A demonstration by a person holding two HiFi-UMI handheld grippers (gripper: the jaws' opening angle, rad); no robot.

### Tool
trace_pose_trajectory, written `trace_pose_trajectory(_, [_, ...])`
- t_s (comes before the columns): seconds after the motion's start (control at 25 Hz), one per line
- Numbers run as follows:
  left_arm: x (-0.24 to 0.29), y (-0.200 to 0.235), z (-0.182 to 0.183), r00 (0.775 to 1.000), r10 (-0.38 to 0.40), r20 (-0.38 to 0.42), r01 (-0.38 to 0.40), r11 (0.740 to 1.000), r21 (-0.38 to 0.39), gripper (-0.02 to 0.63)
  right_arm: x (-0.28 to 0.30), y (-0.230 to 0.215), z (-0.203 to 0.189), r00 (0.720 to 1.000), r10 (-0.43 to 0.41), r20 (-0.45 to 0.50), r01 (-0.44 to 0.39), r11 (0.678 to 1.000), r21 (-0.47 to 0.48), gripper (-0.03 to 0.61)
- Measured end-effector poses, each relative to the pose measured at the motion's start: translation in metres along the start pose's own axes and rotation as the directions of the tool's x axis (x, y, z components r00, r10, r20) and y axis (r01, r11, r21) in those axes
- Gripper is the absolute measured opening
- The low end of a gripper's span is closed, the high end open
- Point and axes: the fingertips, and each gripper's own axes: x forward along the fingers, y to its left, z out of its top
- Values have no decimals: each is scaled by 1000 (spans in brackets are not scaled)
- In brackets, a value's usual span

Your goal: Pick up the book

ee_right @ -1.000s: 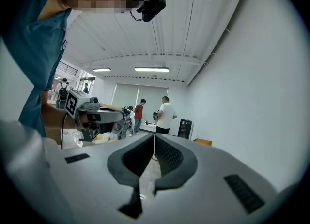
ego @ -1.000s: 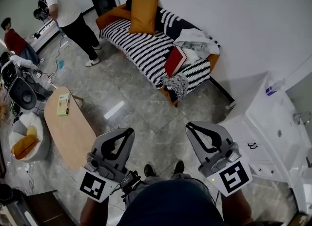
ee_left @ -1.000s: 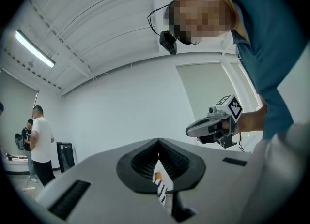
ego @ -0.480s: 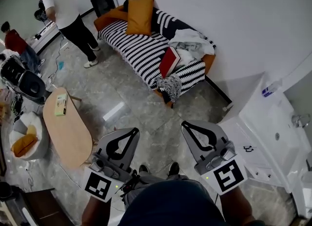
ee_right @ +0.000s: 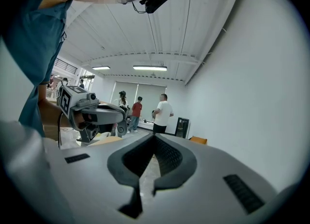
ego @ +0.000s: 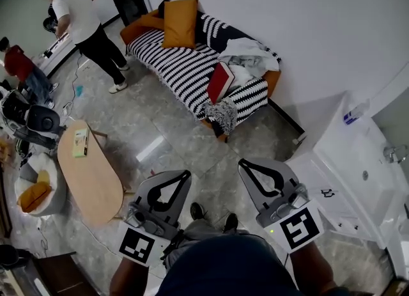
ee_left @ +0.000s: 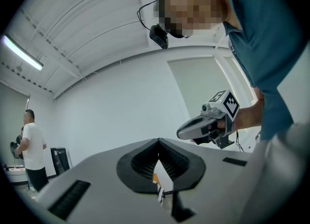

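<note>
The red book (ego: 220,82) leans on the striped sofa (ego: 181,64), beside a heap of white and grey cloth (ego: 250,55). Both grippers are held low in front of the person, far short of the sofa and above the floor. My left gripper (ego: 185,173) is shut with nothing in it; its tips meet in the left gripper view (ee_left: 158,141). My right gripper (ego: 243,162) is also shut and empty, its jaws closed in the right gripper view (ee_right: 155,136). Neither gripper view shows the book.
An orange cushion (ego: 179,22) lies on the sofa's far end. An oval wooden table (ego: 92,176) stands at the left and a white cabinet (ego: 348,173) at the right. A person in white (ego: 80,20) stands at the far left, with another person in red (ego: 19,64) nearby.
In the head view the left gripper has shifted a little to the right, closer to the right gripper. The right gripper has hardly moved. Both stay shut.
</note>
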Motion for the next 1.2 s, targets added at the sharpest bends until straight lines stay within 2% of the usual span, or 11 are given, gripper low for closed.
trace_pose_trajectory(0.24, [-8,31,0,999,-37,28,38,999,-6,5,23,4,8,998,-56,-3,56,998,-5,14])
trace_pose_trajectory(0.64, [-20,86,-24,992,-112,64,114,993,-20,5,75,17,14,990,-137,-26,136,991,-17,14])
trace_pose_trajectory(0.72, [-14,92,-32,989,-132,68,136,989,-54,5,81,16,14,989,-144,-26,144,989,-17,14])
trace_pose_trajectory(0.8, [-3,95,-40,986,-149,71,156,980,-121,5,87,14,11,989,-145,-28,145,989,-4,14])
trace_pose_trajectory(0.88, [9,96,-42,985,-156,73,166,974,-155,5,91,9,8,989,-140,-42,140,990,8,14])
trace_pose_trajectory(1.0, [28,99,-42,986,-159,56,165,981,-106,5,93,-13,-3,988,-139,-74,140,990,14,14])
trace_pose_trajectory(1.2, [66,100,-39,992,-116,45,120,987,-105,5,98,-53,-20,994,-89,-63,90,996,15,14])
